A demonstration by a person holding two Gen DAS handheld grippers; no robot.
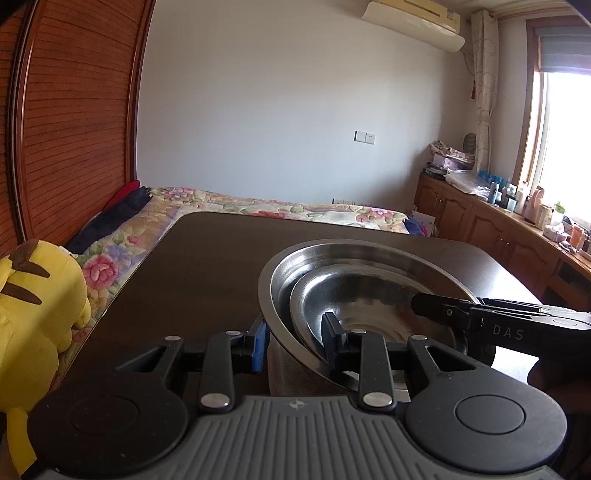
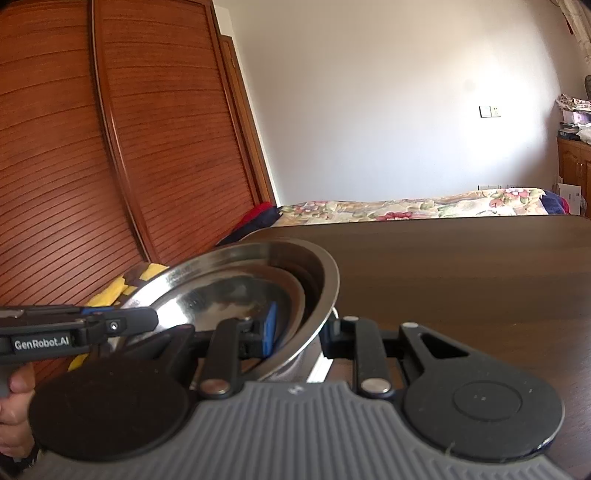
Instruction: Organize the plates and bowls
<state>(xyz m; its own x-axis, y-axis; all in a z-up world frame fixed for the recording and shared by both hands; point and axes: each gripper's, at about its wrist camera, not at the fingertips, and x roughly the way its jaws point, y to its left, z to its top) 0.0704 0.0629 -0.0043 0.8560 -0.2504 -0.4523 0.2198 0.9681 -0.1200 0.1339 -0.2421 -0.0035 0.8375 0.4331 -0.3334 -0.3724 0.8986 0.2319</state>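
Low and right of centre in the left wrist view, the left tongs (image 1: 295,341) and right tongs (image 2: 299,328) each clamp an opposite rim of the steel bowls (image 1: 369,280), nested and tilted above the dark desk (image 1: 207,258).

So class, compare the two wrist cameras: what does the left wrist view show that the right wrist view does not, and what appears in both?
Only the left wrist view: a window, an air conditioner and the whole yellow plush toy.

Only the right wrist view: the full wooden wardrobe doors and a hand holding the left tool.

Both: nested steel bowls gripped at opposite rims by the left tool and the right tool, the dark table and the floral bed.
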